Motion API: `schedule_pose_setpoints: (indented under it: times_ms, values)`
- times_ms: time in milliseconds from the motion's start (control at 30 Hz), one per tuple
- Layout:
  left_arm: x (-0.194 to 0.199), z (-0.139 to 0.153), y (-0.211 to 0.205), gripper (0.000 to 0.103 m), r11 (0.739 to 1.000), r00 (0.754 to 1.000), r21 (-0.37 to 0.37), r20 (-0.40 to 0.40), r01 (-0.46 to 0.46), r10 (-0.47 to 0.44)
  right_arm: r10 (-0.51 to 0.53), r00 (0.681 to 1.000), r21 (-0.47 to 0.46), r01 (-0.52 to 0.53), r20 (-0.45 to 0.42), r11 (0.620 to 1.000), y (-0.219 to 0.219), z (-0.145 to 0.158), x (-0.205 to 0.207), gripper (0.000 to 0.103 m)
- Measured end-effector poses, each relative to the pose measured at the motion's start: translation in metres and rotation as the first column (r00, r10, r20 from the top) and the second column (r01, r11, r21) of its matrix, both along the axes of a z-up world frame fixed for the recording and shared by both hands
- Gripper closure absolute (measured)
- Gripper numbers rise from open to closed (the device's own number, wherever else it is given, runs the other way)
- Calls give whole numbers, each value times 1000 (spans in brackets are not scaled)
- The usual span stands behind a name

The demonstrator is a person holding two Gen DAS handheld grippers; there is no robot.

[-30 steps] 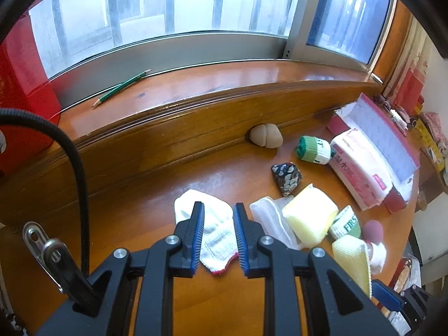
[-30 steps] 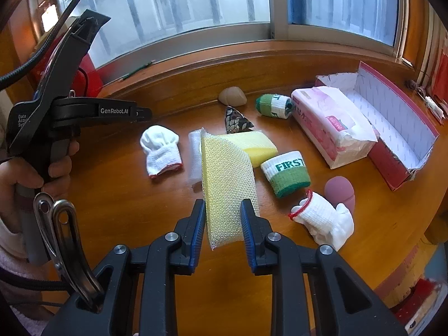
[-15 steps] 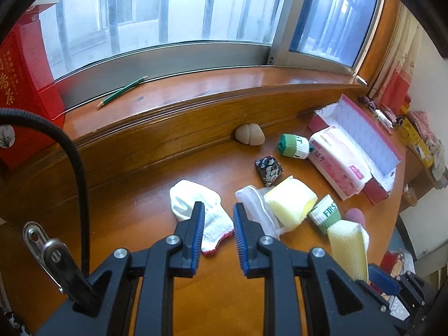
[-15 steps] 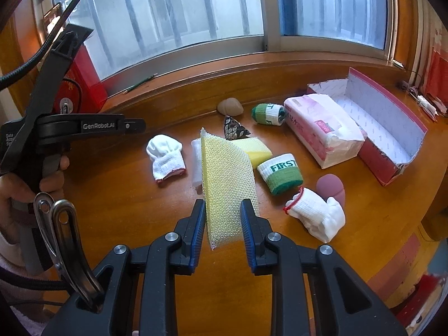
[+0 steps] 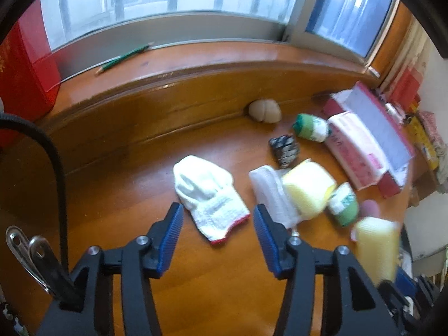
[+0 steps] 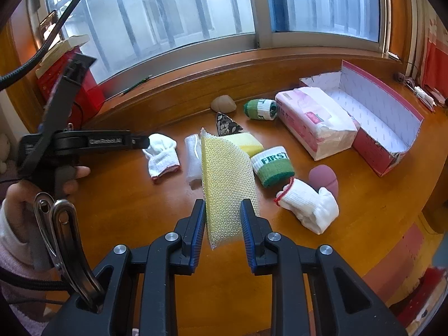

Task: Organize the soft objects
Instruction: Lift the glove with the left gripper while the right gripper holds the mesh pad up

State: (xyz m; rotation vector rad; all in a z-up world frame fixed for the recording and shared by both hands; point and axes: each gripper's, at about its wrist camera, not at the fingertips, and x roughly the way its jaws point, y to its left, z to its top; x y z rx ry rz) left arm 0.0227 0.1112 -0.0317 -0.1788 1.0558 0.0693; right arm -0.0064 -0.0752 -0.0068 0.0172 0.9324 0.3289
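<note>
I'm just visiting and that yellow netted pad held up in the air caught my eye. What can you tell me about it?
The yellow mesh scouring pad is a flat rectangle of pale yellow netting with a bumpy, slightly shiny weave that looks soft. It stands upright on its short edge, clear of the wooden table, with its lower part pinched between the blue-padded fingers of the right hand-held gripper. Nothing else touches it. A thicker yellow sponge lies on the table behind it. The left wrist view shows the pad blurred.
</note>
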Motion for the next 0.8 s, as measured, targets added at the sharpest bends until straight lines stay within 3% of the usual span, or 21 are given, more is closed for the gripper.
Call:
schedule_pose_setpoints:
  times_ms: [100,333,467,700,800]
  values:
    - [12,-18,2,46,1000,999,25,-45,-18,19,-5,1000,-2,5,-13,1000,-3,-4,0,77]
    - [35,-51,11,46,996,990,-19,-114,-90,88,-18,1000,-15,18,-20,1000,-9,-6,0,77]
    - [42,-61,17,45,990,985,-51,-120,-131,124,-26,999,-20,25,-27,999,-12,-7,2,77]
    - [48,-65,12,44,990,986,5,-92,-139,139,-22,999,-23,21,-37,1000,-9,-10,4,77]
    - [50,-64,6,64,993,990,23,-81,-114,115,-21,999,-25,20,-41,999,-7,-11,3,77]
